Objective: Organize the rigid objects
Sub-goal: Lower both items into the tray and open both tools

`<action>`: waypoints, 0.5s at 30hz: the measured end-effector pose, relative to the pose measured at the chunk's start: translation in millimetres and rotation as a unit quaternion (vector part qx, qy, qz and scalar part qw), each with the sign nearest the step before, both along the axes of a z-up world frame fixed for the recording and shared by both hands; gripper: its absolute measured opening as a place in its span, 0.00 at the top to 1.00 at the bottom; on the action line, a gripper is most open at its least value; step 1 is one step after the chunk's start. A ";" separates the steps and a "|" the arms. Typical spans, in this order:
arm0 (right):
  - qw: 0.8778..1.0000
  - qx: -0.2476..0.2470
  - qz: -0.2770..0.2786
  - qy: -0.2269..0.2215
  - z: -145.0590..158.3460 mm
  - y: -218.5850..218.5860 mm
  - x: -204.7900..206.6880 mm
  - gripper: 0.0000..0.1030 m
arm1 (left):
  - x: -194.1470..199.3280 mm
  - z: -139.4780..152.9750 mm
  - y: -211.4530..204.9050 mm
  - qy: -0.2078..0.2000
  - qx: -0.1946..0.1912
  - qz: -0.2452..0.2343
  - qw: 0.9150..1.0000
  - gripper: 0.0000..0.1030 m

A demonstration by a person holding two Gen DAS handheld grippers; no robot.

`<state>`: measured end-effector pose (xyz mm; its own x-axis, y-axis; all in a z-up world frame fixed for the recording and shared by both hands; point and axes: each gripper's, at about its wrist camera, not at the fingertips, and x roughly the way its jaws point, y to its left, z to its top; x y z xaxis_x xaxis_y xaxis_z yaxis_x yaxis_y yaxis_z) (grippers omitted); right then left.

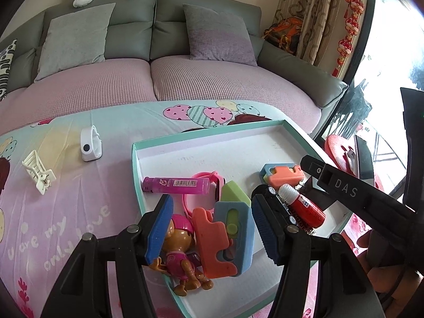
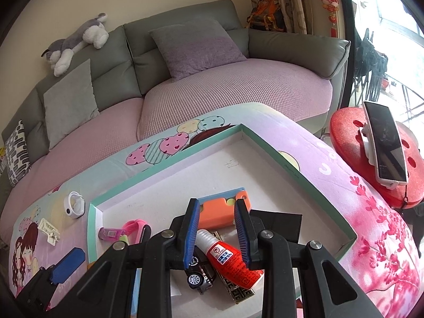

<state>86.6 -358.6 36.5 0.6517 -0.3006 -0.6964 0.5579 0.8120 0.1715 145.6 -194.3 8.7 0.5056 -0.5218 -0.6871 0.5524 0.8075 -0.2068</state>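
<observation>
Right wrist view: right gripper hangs wide open, empty, straddling the red glue bottle at the tray's near edge. Risk: fingers nudging the toy car alongside. Left gripper gapes empty too.

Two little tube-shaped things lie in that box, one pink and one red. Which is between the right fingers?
The red tube with the white cap. It lies between the open right gripper fingers. The pink tube lies far off, near the box's left wall.
</observation>
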 end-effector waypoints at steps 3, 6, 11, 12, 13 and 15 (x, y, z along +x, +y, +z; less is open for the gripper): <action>1.000 0.000 0.003 0.000 0.6 1.4 0.6 0.71 | 1.3 4.1 5.3 -0.003 -0.006 0.007 1.000 0.39; 1.000 0.000 0.007 0.001 0.8 3.6 1.7 0.71 | 3.6 5.7 10.6 -0.003 -0.013 0.016 1.000 0.38; 1.000 -0.002 0.015 0.011 -1.0 6.9 5.3 0.66 | 7.7 5.5 18.1 0.001 -0.022 0.028 0.999 0.29; 1.000 -0.005 0.015 0.015 -1.6 7.9 6.2 0.59 | 8.6 5.5 19.4 0.001 -0.023 0.031 0.999 0.26; 1.000 -0.008 0.015 0.017 -2.0 8.7 7.0 0.56 | 9.2 5.7 20.7 0.000 -0.024 0.034 0.999 0.22; 1.000 -0.008 0.016 0.017 -1.8 9.6 7.3 0.47 | 10.3 6.3 23.2 -0.004 -0.023 0.040 0.999 0.21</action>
